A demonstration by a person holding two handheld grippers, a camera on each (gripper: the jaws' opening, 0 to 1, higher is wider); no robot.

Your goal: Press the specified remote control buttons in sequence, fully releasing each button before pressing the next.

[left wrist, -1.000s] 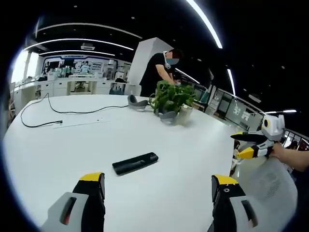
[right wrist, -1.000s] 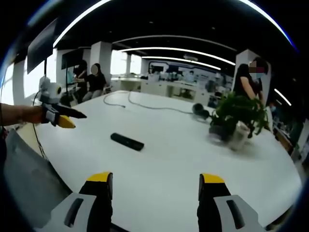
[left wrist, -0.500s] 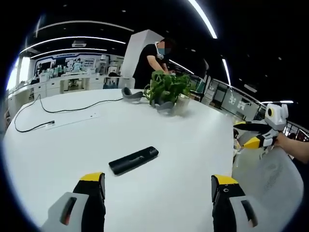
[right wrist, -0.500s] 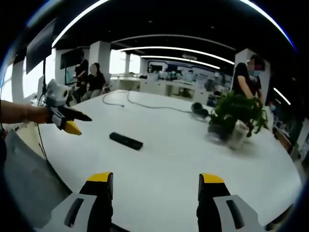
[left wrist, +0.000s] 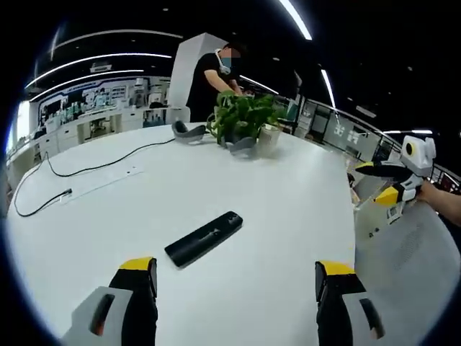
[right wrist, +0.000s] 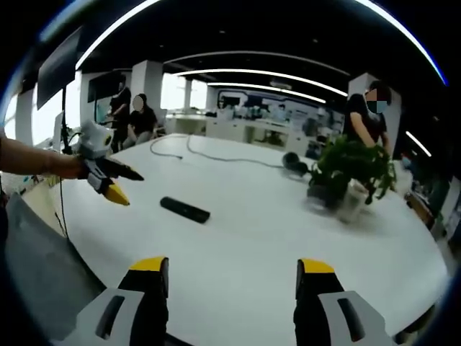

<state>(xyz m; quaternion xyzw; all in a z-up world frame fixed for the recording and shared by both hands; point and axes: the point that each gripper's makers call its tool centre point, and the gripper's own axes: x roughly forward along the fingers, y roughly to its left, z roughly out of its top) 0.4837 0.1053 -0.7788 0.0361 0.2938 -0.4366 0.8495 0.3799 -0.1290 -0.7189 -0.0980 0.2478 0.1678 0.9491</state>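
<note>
Remote control (left wrist: pixel 203 238) lies flat on the white table (left wrist: pixel 288 216), ahead of the left gripper (left wrist: pixel 234 277); right gripper (right wrist: pixel 230 274) well back. Both gape wide; buttons probably face up.

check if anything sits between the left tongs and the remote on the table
Nothing visible does. The remote lies alone on bare white table just ahead of the open left tongs; the plant is far behind it.

The left tool (right wrist: pixel 122 186) has edged nearer the remote (right wrist: pixel 185 209), jaws apart.
</note>
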